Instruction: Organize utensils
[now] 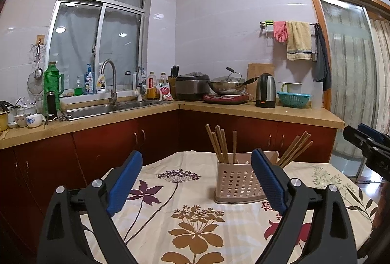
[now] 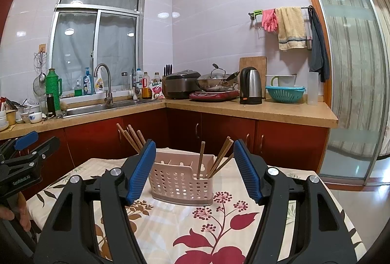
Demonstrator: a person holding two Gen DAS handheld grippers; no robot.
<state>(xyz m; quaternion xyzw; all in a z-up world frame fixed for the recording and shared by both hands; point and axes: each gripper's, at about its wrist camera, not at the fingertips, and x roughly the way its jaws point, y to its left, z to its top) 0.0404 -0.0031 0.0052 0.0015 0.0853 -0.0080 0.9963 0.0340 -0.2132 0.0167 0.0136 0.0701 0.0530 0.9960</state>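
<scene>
A pink perforated utensil holder (image 1: 234, 181) stands upright on the flower-print tablecloth (image 1: 156, 220). Wooden chopsticks (image 1: 220, 142) stick up from its left compartment, and another bunch (image 1: 296, 149) leans out on its right. My left gripper (image 1: 197, 154) is open just short of the holder, with nothing between its blue pads. In the right wrist view the holder (image 2: 180, 178) and its chopsticks (image 2: 219, 156) lie just beyond my right gripper (image 2: 194, 142), which is open and holds nothing. Each gripper shows at the edge of the other's view: the right gripper (image 1: 365, 139) and the left gripper (image 2: 26, 144).
Behind the table runs an L-shaped counter (image 1: 256, 110) over red cabinets, with a sink (image 1: 97, 110), a wok (image 1: 226, 86), a kettle (image 1: 265, 91) and a teal colander (image 1: 292, 98). A glass sliding door (image 2: 351, 69) is at the right. A hand (image 2: 14, 212) grips the left tool.
</scene>
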